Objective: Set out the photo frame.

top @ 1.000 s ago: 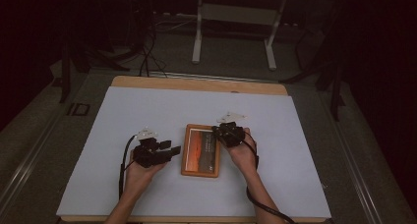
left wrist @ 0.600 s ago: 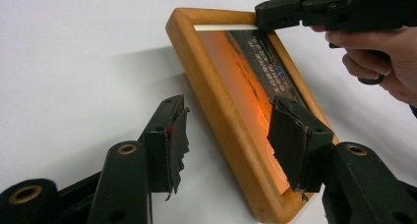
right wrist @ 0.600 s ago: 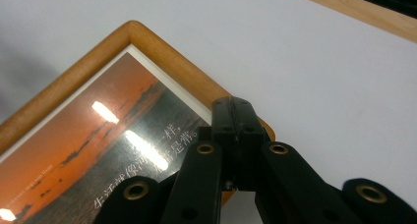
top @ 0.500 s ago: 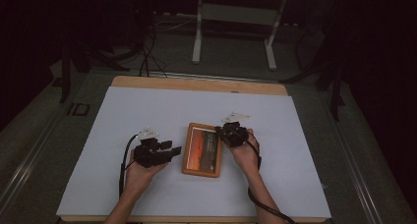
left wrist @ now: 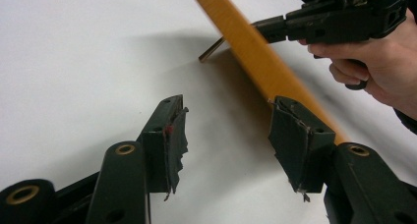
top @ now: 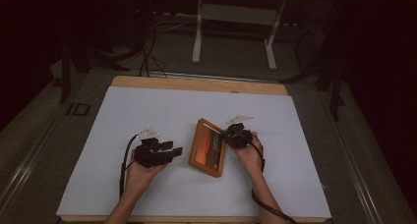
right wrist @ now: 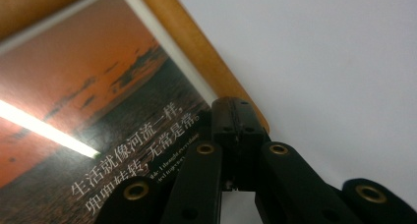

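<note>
At the middle of the white table (top: 147, 111): right gripper (top: 231, 134) with jaws pressed fully together, tips against the edge of one wooden picture frame (top: 209, 148), tilted. Just beside, left gripper (top: 169, 151), half wide, nothing between. Two grippers, one frame.

Wooden picture frame (top: 208, 147) tilted on white table (top: 147, 111), right gripper (top: 235, 133) at its edge, left gripper (top: 169, 153) beside
</note>
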The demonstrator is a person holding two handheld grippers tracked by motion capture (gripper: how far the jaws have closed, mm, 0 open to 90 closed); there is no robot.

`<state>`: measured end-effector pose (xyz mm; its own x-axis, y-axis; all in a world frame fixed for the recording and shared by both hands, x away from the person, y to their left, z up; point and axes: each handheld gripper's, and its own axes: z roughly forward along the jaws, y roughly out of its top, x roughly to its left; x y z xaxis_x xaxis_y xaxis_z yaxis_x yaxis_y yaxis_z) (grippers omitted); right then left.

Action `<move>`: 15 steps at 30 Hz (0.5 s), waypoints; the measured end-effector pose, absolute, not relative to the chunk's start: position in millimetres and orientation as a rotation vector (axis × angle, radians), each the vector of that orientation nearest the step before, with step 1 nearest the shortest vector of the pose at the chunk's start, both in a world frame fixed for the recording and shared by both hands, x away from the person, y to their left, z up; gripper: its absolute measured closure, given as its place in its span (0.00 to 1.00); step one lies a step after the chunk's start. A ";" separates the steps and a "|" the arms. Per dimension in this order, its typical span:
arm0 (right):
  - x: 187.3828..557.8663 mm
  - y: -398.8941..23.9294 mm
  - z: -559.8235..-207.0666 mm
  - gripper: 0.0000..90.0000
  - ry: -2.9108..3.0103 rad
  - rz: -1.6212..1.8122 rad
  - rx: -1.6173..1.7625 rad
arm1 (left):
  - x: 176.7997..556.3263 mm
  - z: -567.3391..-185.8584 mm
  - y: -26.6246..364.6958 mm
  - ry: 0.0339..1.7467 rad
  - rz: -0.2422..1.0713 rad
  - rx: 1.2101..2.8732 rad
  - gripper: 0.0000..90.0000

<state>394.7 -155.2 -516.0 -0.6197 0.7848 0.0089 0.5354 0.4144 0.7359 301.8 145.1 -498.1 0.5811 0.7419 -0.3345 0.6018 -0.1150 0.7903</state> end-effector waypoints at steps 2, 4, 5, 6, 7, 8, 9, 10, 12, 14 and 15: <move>394.8 -157.9 -516.9 1.00 2.334 1.066 1.157 | 301.6 -497.6 144.7 1.100 0.175 1.805 0.53; 394.9 -158.1 -517.2 1.00 2.339 1.064 1.155 | 301.4 -497.3 143.8 1.101 0.178 1.810 0.52; 395.1 -158.3 -517.0 1.00 2.343 1.062 1.155 | 301.2 -497.2 143.2 1.100 0.180 1.810 0.52; 395.4 -158.6 -517.1 1.00 2.345 1.065 1.156 | 300.8 -496.9 142.4 1.100 0.175 1.810 0.51; 395.6 -158.9 -517.1 1.00 2.344 1.069 1.162 | 300.5 -496.6 141.5 1.097 0.174 1.813 0.50; 395.7 -159.1 -517.4 1.00 2.345 1.076 1.163 | 300.0 -496.0 140.4 1.094 0.173 1.816 0.49; 395.8 -159.4 -517.4 1.00 2.344 1.076 1.163 | 299.1 -495.2 139.1 1.086 0.174 1.818 0.48; 395.7 -159.2 -517.5 1.00 2.342 1.078 1.165 | 298.6 -494.7 138.4 1.081 0.173 1.819 0.47; 395.3 -159.0 -517.4 1.00 2.343 1.072 1.163 | 297.2 -493.4 135.9 1.072 0.169 1.817 0.44; 395.3 -158.9 -517.4 1.00 2.343 1.071 1.161 | 296.4 -492.5 134.5 1.064 0.162 1.816 0.42; 395.3 -158.9 -517.3 1.00 2.343 1.071 1.161 | 295.2 -491.4 131.3 1.051 0.152 1.817 0.42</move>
<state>395.3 -158.9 -517.3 -0.6212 0.7823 0.0458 0.5467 0.3907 0.7406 295.2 131.3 -491.4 0.6160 0.7126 -0.3356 0.5880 -0.1326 0.7979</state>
